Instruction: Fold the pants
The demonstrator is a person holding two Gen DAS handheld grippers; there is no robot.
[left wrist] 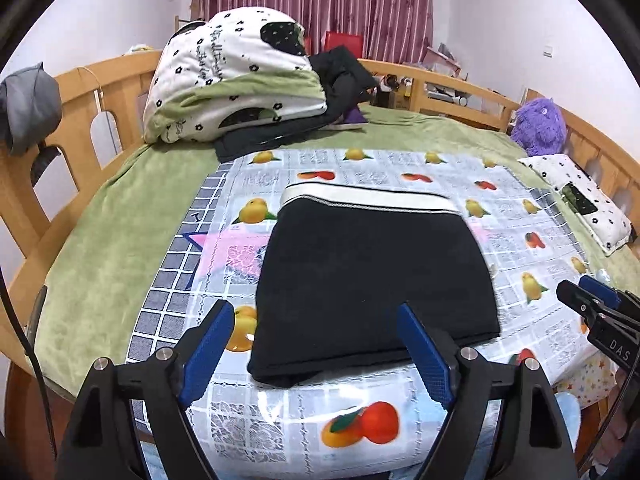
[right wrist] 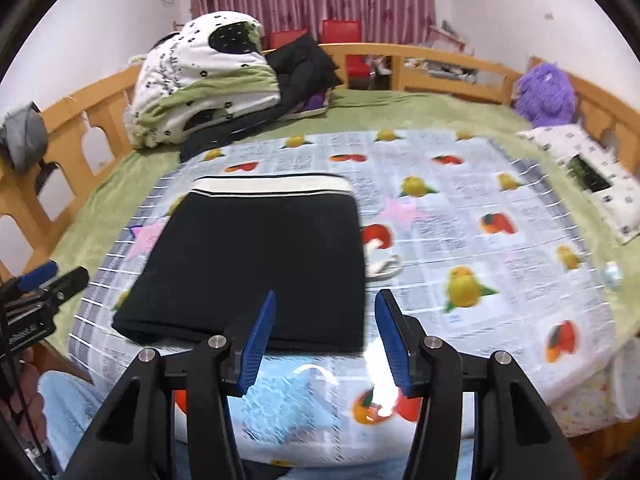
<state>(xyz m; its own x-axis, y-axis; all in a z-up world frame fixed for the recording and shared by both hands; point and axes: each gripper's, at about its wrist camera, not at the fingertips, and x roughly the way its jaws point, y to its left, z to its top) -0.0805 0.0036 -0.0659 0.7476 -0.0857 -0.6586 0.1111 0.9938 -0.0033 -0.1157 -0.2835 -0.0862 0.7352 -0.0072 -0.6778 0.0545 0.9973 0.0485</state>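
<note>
Black pants (left wrist: 372, 280) with a white waistband lie folded into a flat rectangle on the fruit-print plastic sheet (left wrist: 520, 240); they also show in the right wrist view (right wrist: 256, 272). My left gripper (left wrist: 316, 320) is open and empty, hovering over the near edge of the pants. My right gripper (right wrist: 326, 308) is open and empty above the pants' near right corner. The right gripper also shows at the right edge of the left wrist view (left wrist: 588, 296), and the left gripper at the left edge of the right wrist view (right wrist: 56, 276).
A folded quilt (left wrist: 232, 76) and dark clothes (left wrist: 344, 80) are piled at the far left of the green bed. A purple plush toy (left wrist: 540, 120) and a small pillow (left wrist: 580, 200) lie at the right. A wooden rail (left wrist: 100, 96) rings the bed.
</note>
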